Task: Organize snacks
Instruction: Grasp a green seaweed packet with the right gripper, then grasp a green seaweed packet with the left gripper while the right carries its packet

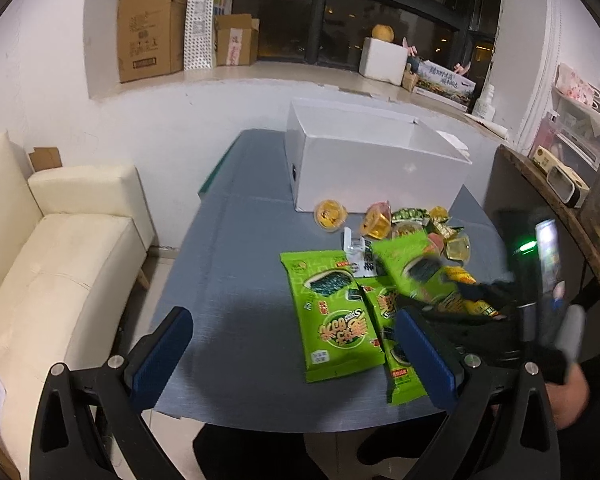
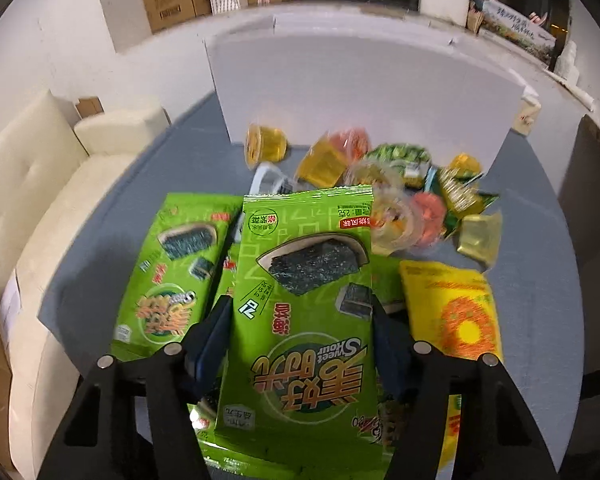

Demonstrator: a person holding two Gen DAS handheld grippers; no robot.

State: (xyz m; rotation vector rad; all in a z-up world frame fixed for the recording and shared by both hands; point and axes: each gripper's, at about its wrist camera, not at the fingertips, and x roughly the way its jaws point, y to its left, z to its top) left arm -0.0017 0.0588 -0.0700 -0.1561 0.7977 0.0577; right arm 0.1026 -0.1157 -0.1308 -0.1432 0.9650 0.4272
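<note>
Grasping one green seaweed packet [image 2: 300, 300], the right claw [image 2: 300, 344] is seen; two more packets [image 1: 336, 320] are shown beneath the released left claw [image 1: 296, 356].

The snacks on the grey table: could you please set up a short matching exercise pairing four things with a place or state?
Things:
1. green seaweed packet
2. yellow packet
3. white box
4. left claw

Places or states:
A. open, nothing between its fingers
B. between the right claw's fingers
C. behind the jelly cups
D. to the right of the gripped packet

Pairs: 1-B, 2-D, 3-C, 4-A
</note>
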